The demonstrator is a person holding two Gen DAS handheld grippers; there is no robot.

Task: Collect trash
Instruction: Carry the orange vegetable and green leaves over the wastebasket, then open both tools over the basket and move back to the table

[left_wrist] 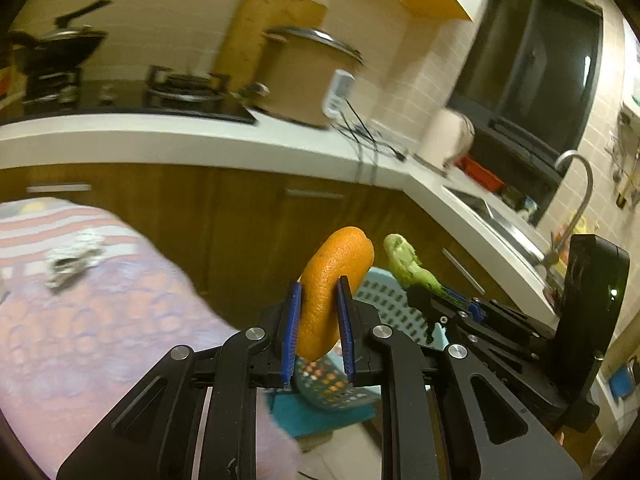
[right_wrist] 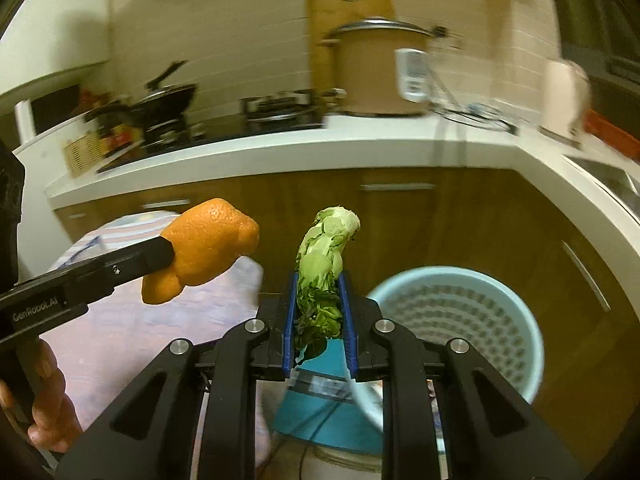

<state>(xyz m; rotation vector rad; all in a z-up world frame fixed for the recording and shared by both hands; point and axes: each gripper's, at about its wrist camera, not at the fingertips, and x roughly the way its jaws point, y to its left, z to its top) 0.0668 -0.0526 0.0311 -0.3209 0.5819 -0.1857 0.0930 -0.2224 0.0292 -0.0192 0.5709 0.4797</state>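
Roughly central, low in the right wrist view, a pale blue perforated bin (right_wrist: 480, 300) sits on the floor by the cabinets, just right of a cloth-covered table (left_wrist: 100, 320). Left gripper (left_wrist: 318, 332), jaws nearly closed, pinches a curled orange peel (left_wrist: 332, 280) across its middle; peel looks light, stiff-ish, rind maybe slick. Right gripper (right_wrist: 318, 320), jaws also narrow, clamps a limp green veg scrap (right_wrist: 324, 264) at its dark leafy base; soft, floppy, prob. tears easily, so a low hold suits it. Crumpled foil-like scrap (left_wrist: 72, 262) lies on the table w/ no grip on it.
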